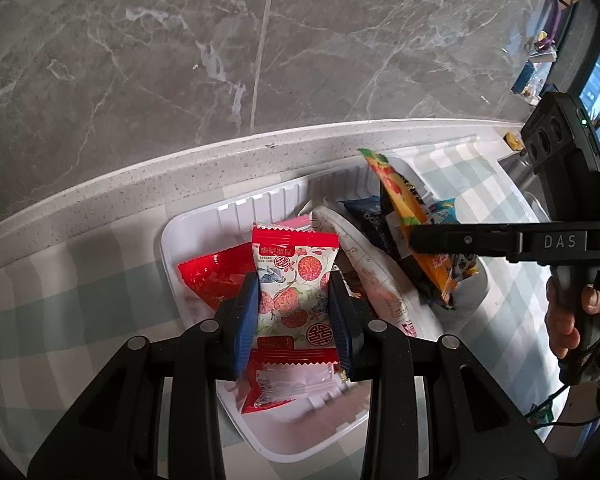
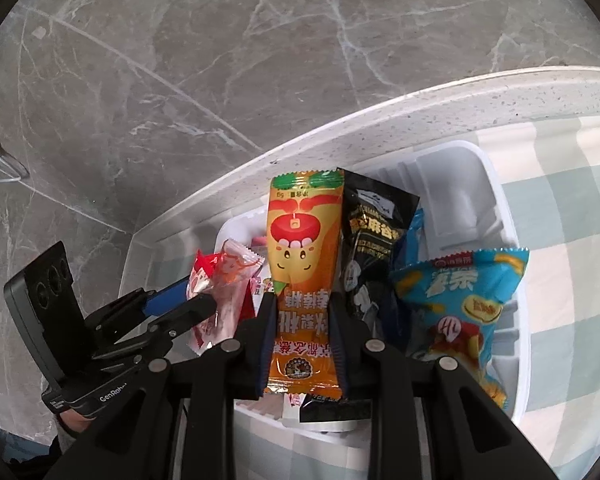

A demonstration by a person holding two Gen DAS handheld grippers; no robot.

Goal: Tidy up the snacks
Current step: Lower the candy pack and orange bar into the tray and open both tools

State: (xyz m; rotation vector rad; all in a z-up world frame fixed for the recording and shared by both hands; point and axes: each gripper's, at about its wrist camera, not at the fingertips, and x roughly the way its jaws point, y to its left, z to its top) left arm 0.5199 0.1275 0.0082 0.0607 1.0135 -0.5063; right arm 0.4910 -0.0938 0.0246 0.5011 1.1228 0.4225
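Note:
My left gripper (image 1: 294,312) is shut on a red-and-white lychee-print snack packet (image 1: 296,292), held over a white plastic tray (image 1: 168,248) that holds red wrappers (image 1: 212,276) and a pale pink packet (image 1: 372,276). My right gripper (image 2: 302,340) is shut on an orange snack packet (image 2: 300,264), upright above a white tray (image 2: 500,200) with a black packet (image 2: 372,232) and a blue packet (image 2: 464,304). The right gripper (image 1: 440,240) and orange packet (image 1: 404,200) show in the left wrist view. The left gripper (image 2: 196,304) and its packet (image 2: 224,292) show in the right wrist view.
The trays sit on a green-and-white checked cloth (image 1: 60,300) on a speckled white counter (image 1: 180,168) whose edge runs behind them. Grey marble floor (image 1: 260,40) lies beyond. A screen and clutter (image 1: 596,92) stand at the far right.

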